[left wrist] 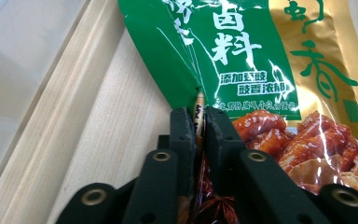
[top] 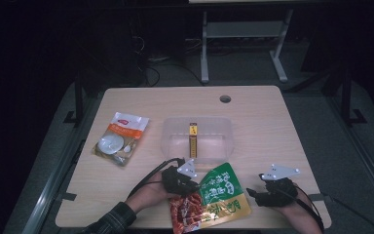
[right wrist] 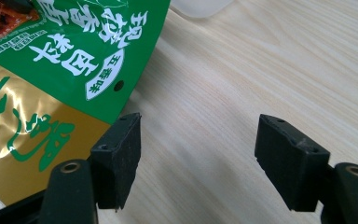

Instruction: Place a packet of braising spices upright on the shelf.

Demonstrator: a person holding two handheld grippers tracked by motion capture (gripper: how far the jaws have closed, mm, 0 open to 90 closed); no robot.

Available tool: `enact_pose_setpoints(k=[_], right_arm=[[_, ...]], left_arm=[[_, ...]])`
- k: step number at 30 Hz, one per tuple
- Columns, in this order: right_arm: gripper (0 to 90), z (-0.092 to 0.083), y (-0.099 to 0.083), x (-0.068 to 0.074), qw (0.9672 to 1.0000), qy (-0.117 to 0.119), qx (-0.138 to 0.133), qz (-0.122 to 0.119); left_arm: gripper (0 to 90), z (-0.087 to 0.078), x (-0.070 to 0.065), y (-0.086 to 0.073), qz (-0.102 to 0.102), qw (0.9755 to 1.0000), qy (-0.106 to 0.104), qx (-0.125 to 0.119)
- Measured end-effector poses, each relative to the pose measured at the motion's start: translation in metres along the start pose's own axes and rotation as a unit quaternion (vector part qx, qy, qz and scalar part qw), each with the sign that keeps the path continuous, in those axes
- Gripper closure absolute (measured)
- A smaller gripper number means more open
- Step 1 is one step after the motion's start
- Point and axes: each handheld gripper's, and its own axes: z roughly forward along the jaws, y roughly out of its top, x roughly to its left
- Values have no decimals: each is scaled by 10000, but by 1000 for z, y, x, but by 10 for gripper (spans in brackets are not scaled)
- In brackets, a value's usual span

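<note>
My left gripper (left wrist: 200, 122) has its two black jaws pinched down on the edge of the glossy green, gold and red foil food pouch (left wrist: 242, 51), with the thin seam of the pouch standing up in the narrow slit between the pads. From the high view the left gripper (top: 191, 179) sits at the pouch's left edge, and the green, gold and red foil food pouch (top: 214, 200) lies flat on the light wooden table (top: 272, 126) directly to the right of that tool, between my two hands and close to the near edge. Along the left gripper's own line of sight, the green band with white print runs ahead of the jaws and the red printed meat picture lies just right of them.

My right gripper (right wrist: 198, 161) stands wide open with nothing between its jaws, only bare table below. The pouch's green and gold corner (right wrist: 51, 93) lies just left of its left jaw; I cannot tell whether that jaw touches it. In the high view the right gripper (top: 254, 194) rests just right of the pouch.

Beyond the left gripper stands a clear plastic rectangular tub (top: 197, 139) with a slim yellow and brown box (top: 193, 139) inside. Further left of it lies a white and orange printed packet (top: 120, 139).
</note>
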Motion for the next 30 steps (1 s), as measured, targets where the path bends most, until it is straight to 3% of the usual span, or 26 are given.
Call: enact_pose_setpoints(k=[14,19,23,30], right_arm=[[319,-3,0,-2,9999,-36,-100,-1],[319,-4,0,-1,9999,-30,-147,-20],[324,-7,1,-2,9995,-84,-317,28],[329,-9,1,-3,9993,9,-352,96]], left_arm=[[889,-8,4,-5,-378,9985,-205,-327],[890,-17,2,-4,-351,9980,-275,-437],[892,-30,-2,-3,-234,9974,-175,-656],[893,-43,-3,-4,-274,9957,-80,-877]])
